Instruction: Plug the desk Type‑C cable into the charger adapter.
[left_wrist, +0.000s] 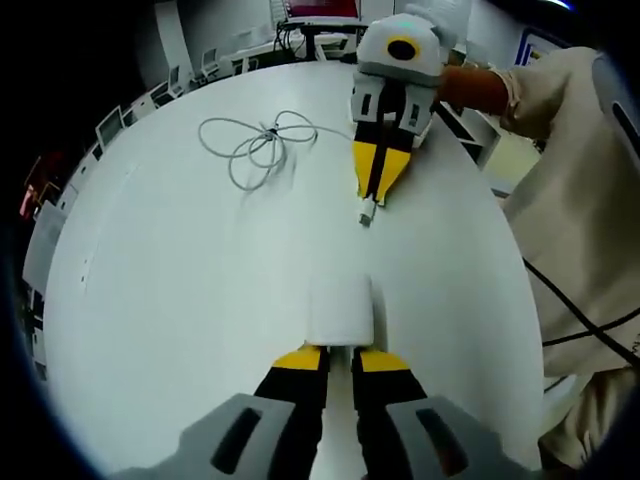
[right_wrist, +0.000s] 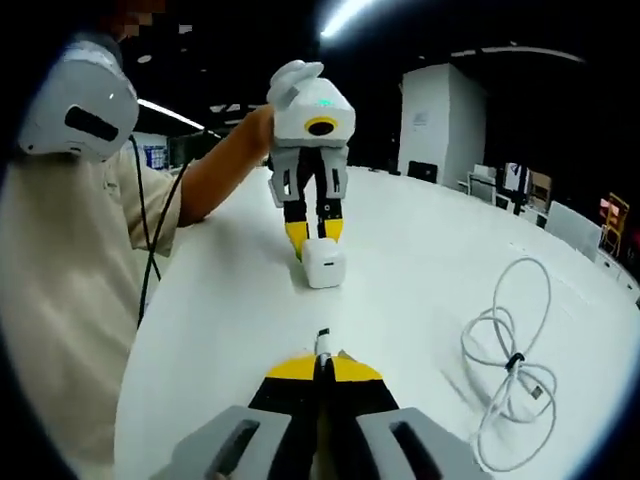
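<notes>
Step in hand: lining up plug with charger. Left gripper (left_wrist: 338, 352) was clamped on white charger (left_wrist: 340, 312), resting on white table (left_wrist: 180, 290). Right gripper (right_wrist: 322, 362) had jaws pressed together on cable plug (right_wrist: 322, 341), tip poking out toward charger, well apart. Rest of cable (right_wrist: 510, 360) lay coiled on table. Charger port not discernible, probably facing plug. Next: bring plug straight to port, level, push in.
</notes>
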